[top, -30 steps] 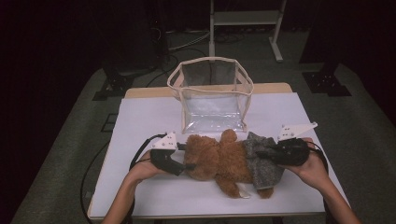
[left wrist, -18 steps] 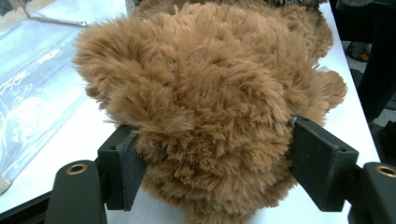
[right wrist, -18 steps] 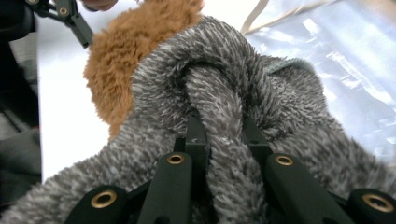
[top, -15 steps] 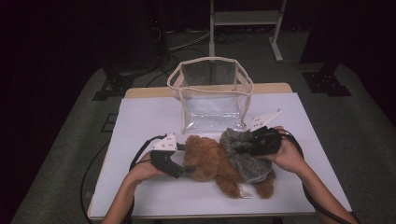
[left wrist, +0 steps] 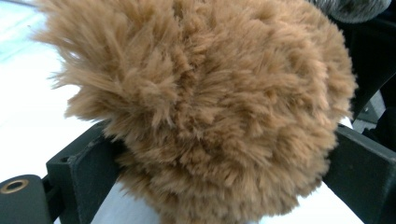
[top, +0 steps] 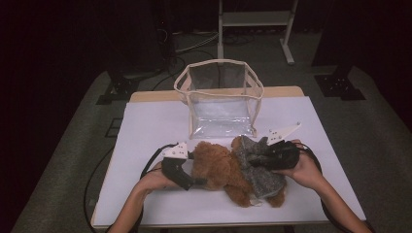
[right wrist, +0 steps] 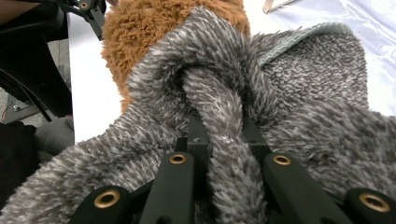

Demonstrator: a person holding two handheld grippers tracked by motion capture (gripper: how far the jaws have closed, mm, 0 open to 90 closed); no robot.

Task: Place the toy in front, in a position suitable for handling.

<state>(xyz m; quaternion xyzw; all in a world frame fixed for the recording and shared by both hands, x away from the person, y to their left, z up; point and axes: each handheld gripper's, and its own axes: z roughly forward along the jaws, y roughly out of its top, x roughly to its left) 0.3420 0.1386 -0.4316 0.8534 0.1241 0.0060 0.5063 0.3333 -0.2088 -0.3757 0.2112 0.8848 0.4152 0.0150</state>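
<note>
Now, one fluffy brown plush toy lay mid-table in grey knit garment, bare white tabletop leftward, one clear bag just behind. Left gripper jaws just opened around head; right gripper clamped garment fold.

Both forearms reach in toward the teddy bear. The left gripper lies low at its head end — jaws just opened wide, fur between them. The right gripper sits over the bear's body — jaws pinched tight on the grey garment.
</note>
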